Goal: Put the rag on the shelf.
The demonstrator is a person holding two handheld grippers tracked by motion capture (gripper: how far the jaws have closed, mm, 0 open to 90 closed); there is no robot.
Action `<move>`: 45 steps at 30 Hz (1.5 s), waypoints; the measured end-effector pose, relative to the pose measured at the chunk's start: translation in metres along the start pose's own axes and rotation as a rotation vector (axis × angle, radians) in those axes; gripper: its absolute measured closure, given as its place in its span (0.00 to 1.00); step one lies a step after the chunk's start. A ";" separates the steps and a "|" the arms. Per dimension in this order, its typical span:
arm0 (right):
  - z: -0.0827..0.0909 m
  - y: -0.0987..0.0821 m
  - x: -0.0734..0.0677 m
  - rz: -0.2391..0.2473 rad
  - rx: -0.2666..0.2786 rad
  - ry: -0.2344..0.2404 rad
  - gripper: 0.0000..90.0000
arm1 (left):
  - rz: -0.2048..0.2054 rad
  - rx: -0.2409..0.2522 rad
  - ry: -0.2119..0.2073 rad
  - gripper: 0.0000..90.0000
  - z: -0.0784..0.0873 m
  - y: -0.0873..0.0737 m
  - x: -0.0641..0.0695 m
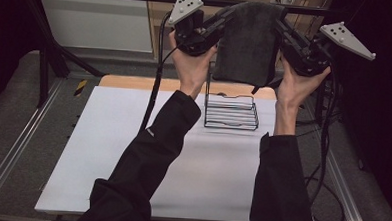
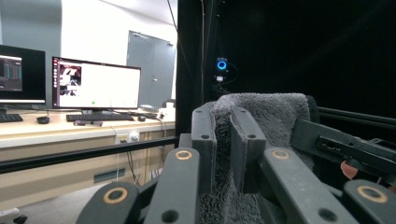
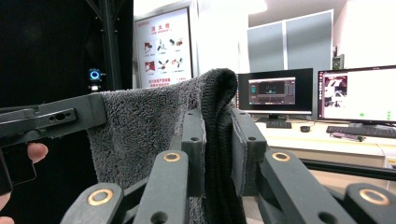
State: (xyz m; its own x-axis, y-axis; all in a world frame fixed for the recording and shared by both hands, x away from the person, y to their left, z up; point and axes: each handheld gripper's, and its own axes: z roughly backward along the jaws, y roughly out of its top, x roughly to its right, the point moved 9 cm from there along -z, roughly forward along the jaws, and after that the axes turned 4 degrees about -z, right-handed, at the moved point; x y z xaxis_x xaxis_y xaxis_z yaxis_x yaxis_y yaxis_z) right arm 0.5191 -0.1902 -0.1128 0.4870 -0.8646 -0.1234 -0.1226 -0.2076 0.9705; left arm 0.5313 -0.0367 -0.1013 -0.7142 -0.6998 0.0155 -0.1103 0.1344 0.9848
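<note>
High view sits above the person's side, looks fwd and down over the white table [image 1: 132, 153]; forearms enter from the bottom edge, wire rack [image 1: 231, 111] mid-frame. Left gripper view rides its gripper close behind the jaws, faces level toward a desk w/ monitors [image 2: 95, 84]. Right gripper view, same closeness, faces level toward a wall poster [image 3: 163, 49] and monitors. All three share the grey towel [image 1: 249, 40], seen from above in one and at near range in the two others.

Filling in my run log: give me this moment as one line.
left gripper: shut on towel | right gripper: shut on towel | towel: held up over rack
</note>
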 end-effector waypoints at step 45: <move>-0.055 -0.022 0.055 0.000 -0.067 -0.003 0.87 | -0.069 -0.070 0.001 0.89 -0.045 -0.030 -0.032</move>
State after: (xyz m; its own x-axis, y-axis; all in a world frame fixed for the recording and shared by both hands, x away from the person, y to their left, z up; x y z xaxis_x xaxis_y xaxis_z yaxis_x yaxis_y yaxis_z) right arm 0.5964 -0.2083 -0.1300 0.4846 -0.8659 -0.1238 -0.0647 -0.1767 0.9821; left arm 0.5889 -0.0496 -0.1234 -0.7062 -0.7060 -0.0526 -0.1103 0.0364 0.9932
